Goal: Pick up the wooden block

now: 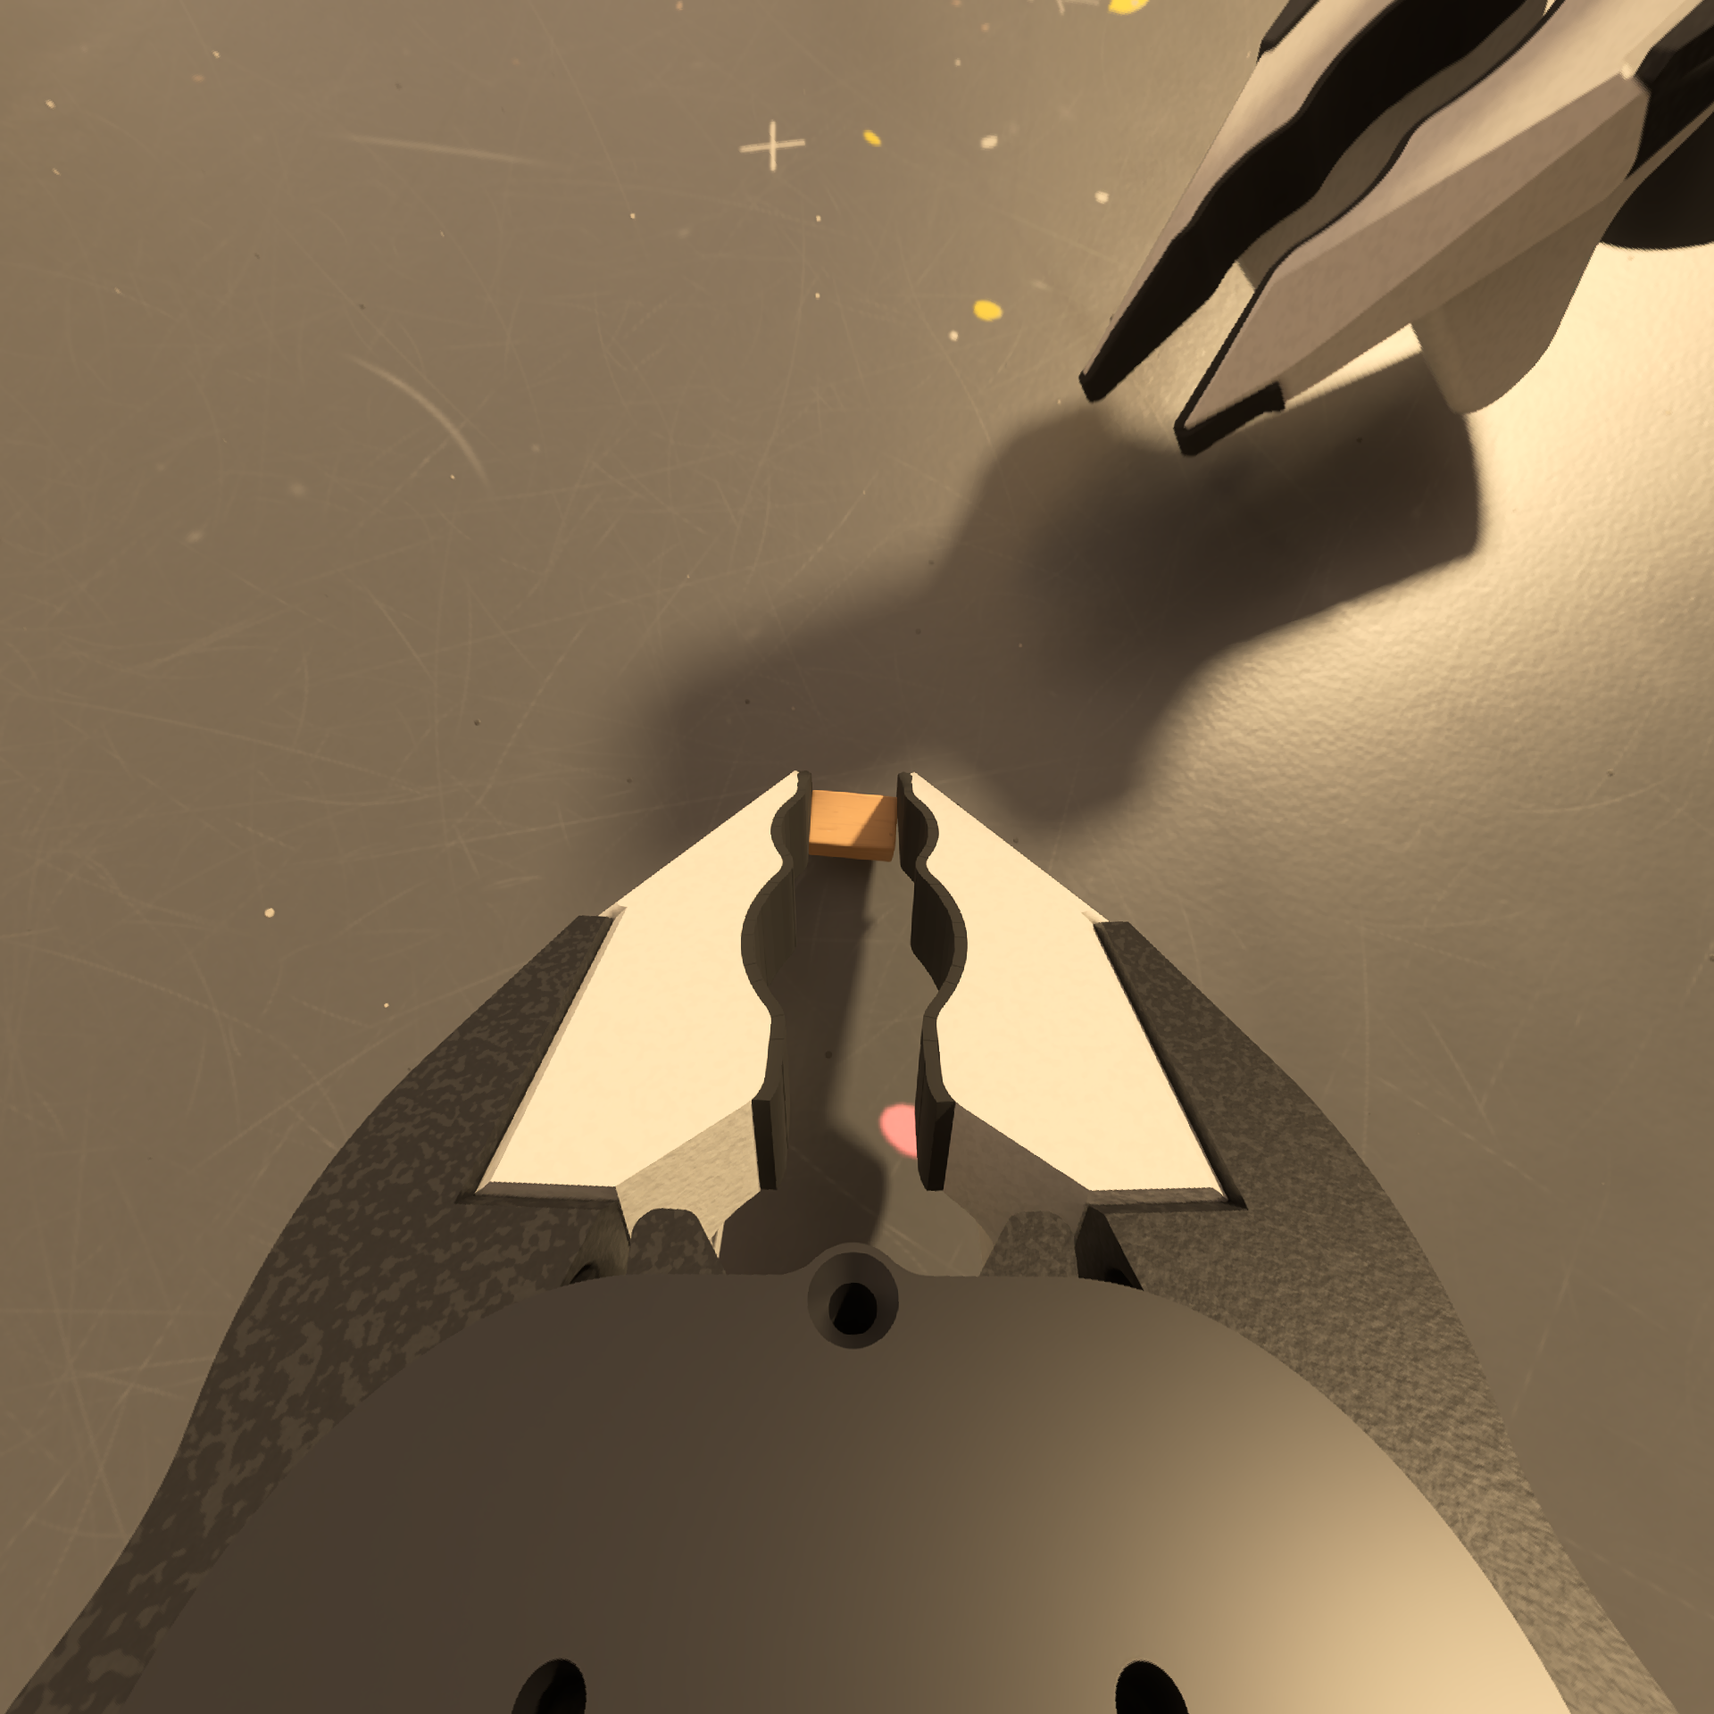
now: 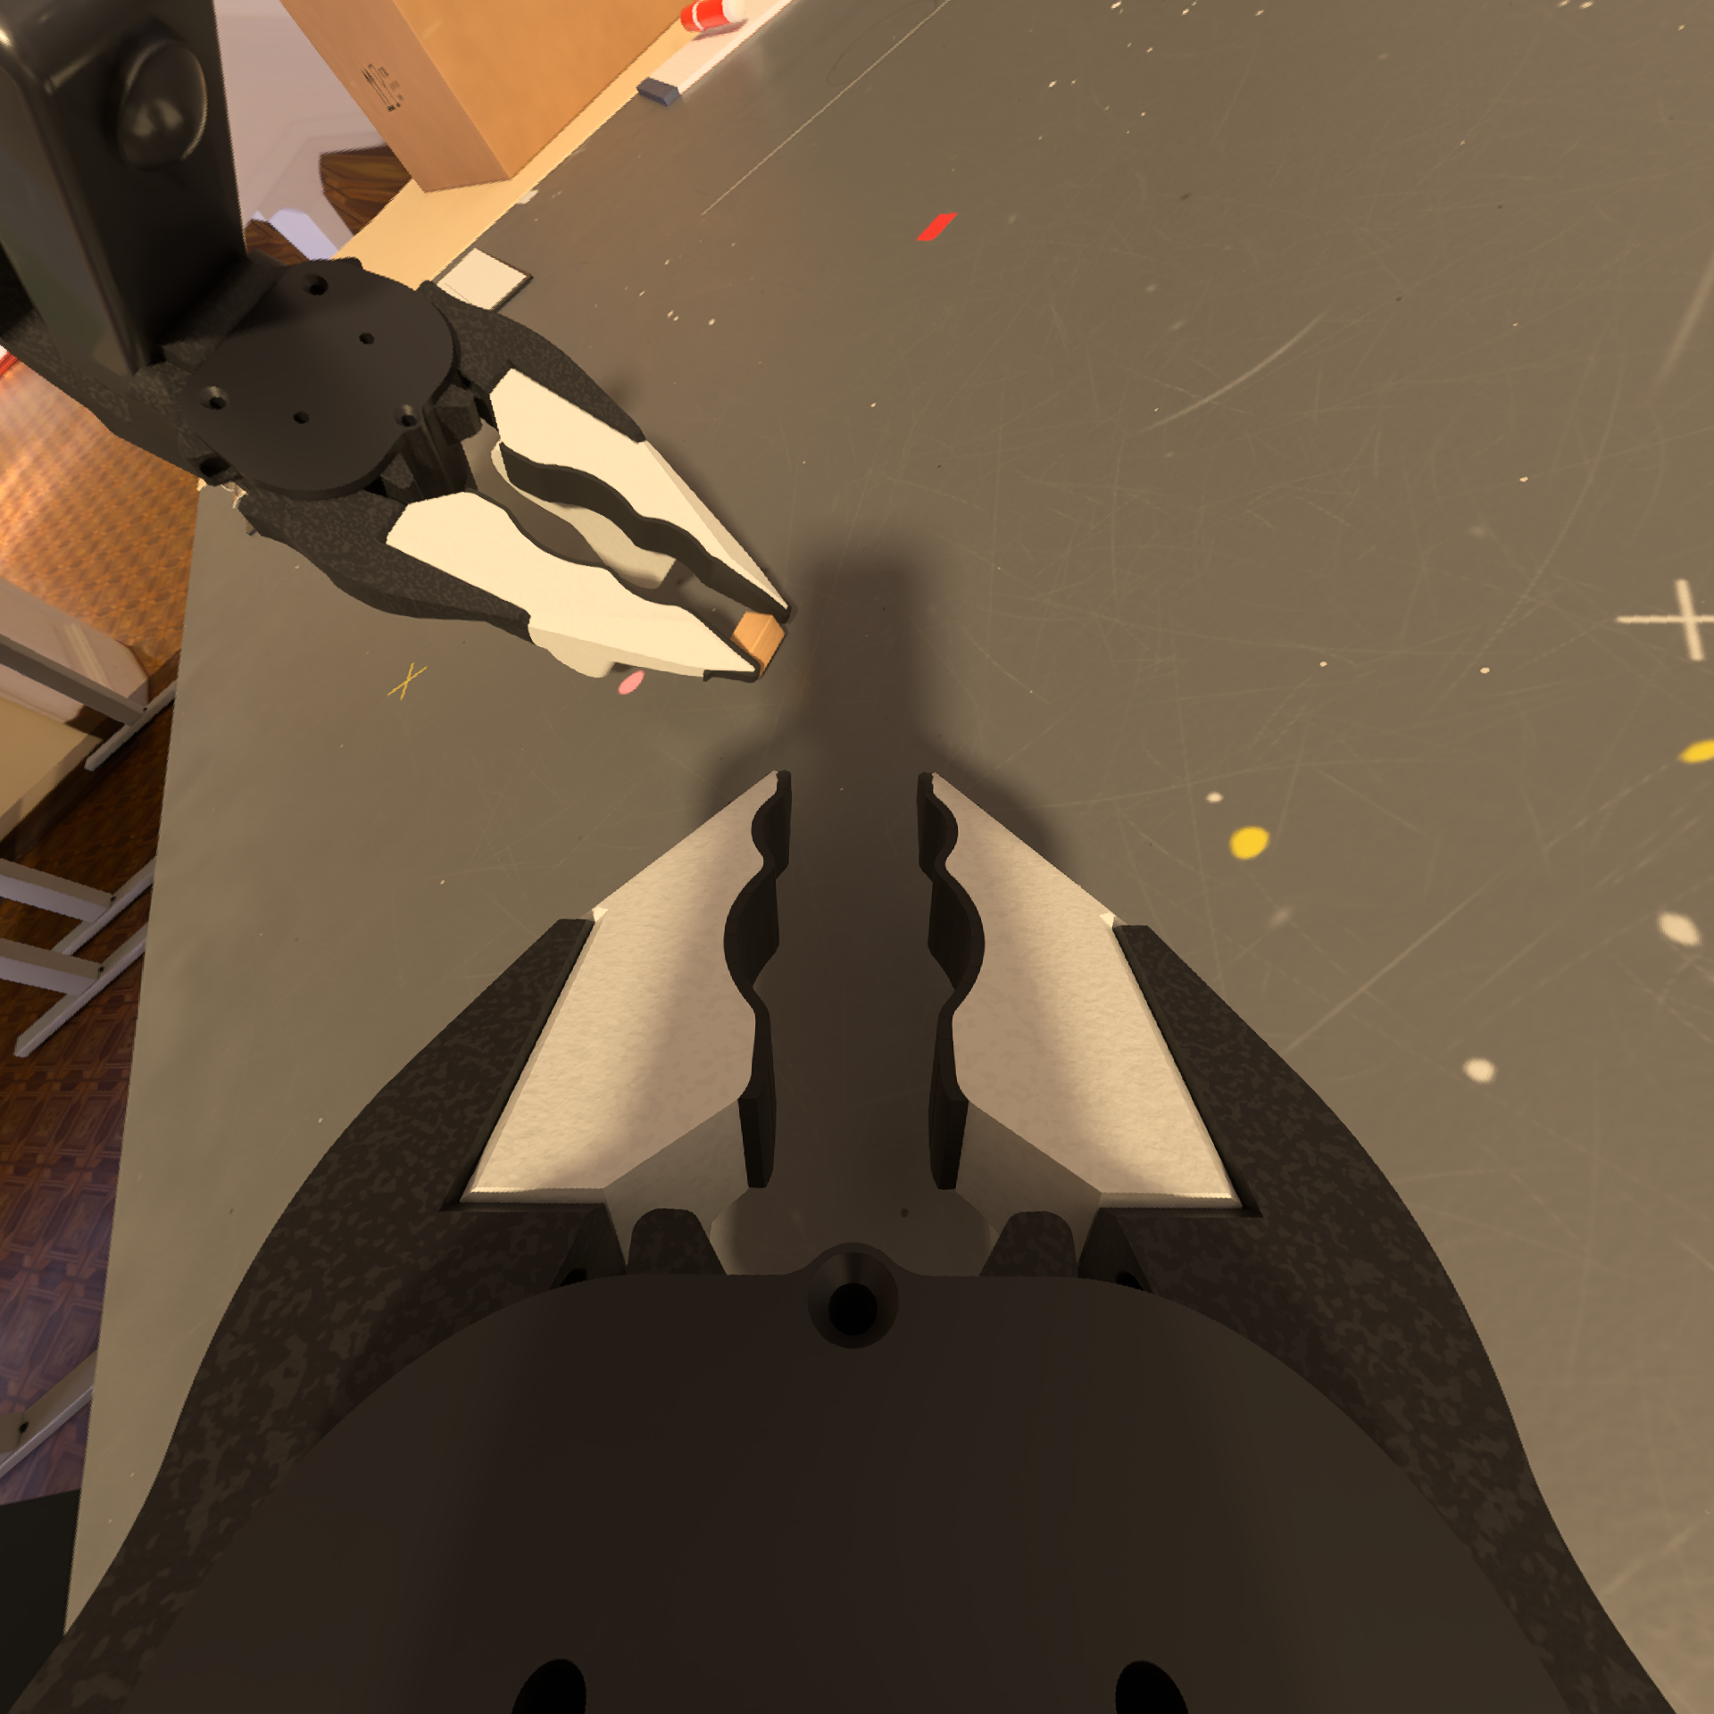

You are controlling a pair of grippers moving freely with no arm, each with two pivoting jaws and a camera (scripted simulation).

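Orange-brown wood, a small rectangular wooden block (image 1: 850,827), pinched at the very tips of the left gripper (image 1: 852,816), white-faced fingers with dark wavy pads narrowed onto its two end faces. Seen from the right wrist view as the same small block (image 2: 761,636) at the nose of the left gripper (image 2: 765,640), low over the scratched grey tabletop (image 2: 1298,464). Cannot tell from either view whether lifted clear or touching the surface beneath; a small pink spot (image 2: 631,683) on the tabletop just beside and below the fingers. Right gripper (image 2: 853,788) empty, fingers parted to a moderate gap, nothing between them, hanging over bare tabletop near the left one; visible too in the left wrist view as the second gripper (image 1: 1187,408) up in the right corner, casting a broad shadow toward the block.

Step in hand, by judgement: grasp made, lift either just starting or about to start. Hold shallow, only on the last stretch of the pads, so liable to slip or pivot. Next move, likely: straight rise, slow and without tilt, pressure kept steady on the block; no help needed from the right gripper, best kept well out of the path. Further off: yellow paint dots (image 2: 1248,842), white chalk cross (image 2: 1679,620), cardboard box (image 2: 464,83) at the table's far edge.
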